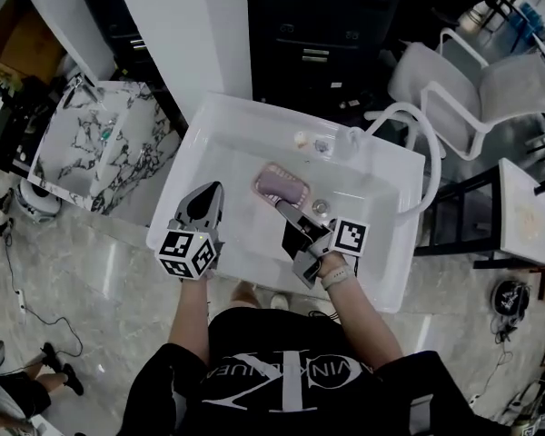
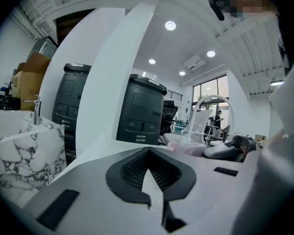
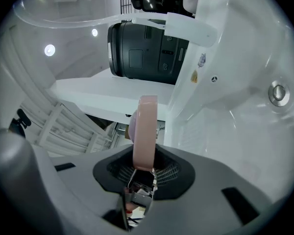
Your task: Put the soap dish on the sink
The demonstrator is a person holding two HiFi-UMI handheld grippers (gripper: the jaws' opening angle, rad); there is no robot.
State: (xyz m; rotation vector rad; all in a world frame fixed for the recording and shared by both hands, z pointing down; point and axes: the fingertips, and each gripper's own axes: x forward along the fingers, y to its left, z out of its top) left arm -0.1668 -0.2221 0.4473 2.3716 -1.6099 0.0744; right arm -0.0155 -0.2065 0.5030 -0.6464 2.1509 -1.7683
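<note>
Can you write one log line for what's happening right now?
right gripper: shut on soap dish | soap dish: over the sink | left gripper: shut, empty

At the upper left of the head view we see a marble-patterned cabinet [image 1: 100, 148] on a glossy grey tiled floor [image 1: 91, 280]. A white chair [image 1: 477, 94] stands at the upper right and a dark cabinet [image 1: 318, 53] at top centre. In the left gripper view we mark round ceiling lights [image 2: 170, 25], a tall window [image 2: 210, 99] and, at far left, cardboard boxes [image 2: 27, 75].
</note>
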